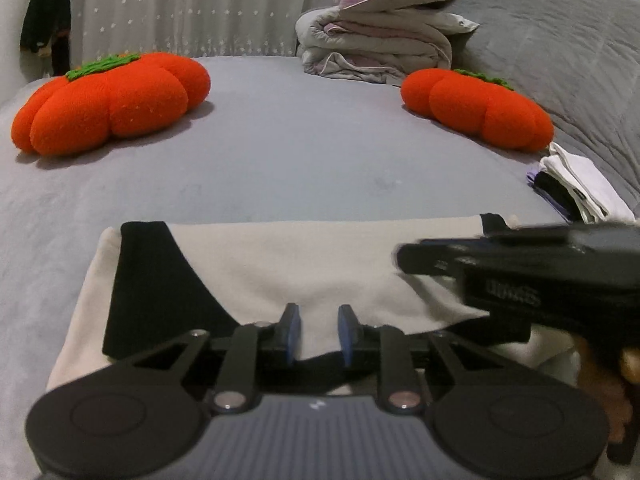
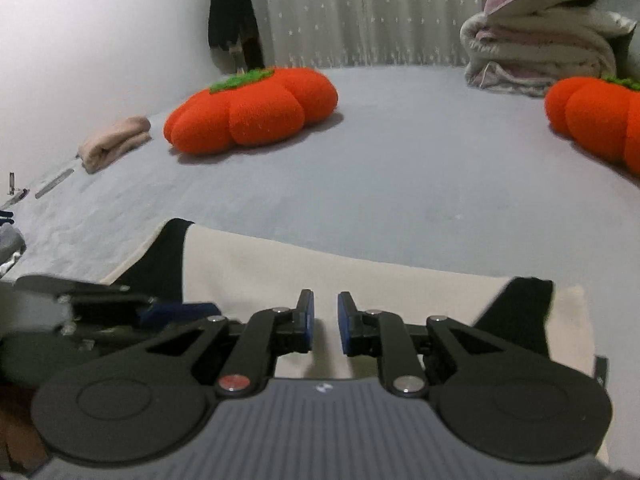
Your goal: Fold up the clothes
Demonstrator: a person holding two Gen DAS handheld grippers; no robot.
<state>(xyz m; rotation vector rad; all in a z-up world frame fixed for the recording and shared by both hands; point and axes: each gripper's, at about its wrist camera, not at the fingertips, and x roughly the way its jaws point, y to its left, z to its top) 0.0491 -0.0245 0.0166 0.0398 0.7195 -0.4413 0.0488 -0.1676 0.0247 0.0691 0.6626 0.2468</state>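
Grey bedding is stretching ahead while the cream-and-black shirt [image 1: 280, 264] is lying crosswise just under both grippers, the left gripper [image 1: 319, 332] and right gripper [image 2: 324, 322] hovering side by side, jaws slightly parted, gripping nothing

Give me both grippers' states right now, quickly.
Left gripper: jaws slightly apart above the cream-and-black garment, nothing visibly pinched.
Right gripper: jaws slightly apart over the same garment, nothing visibly held.
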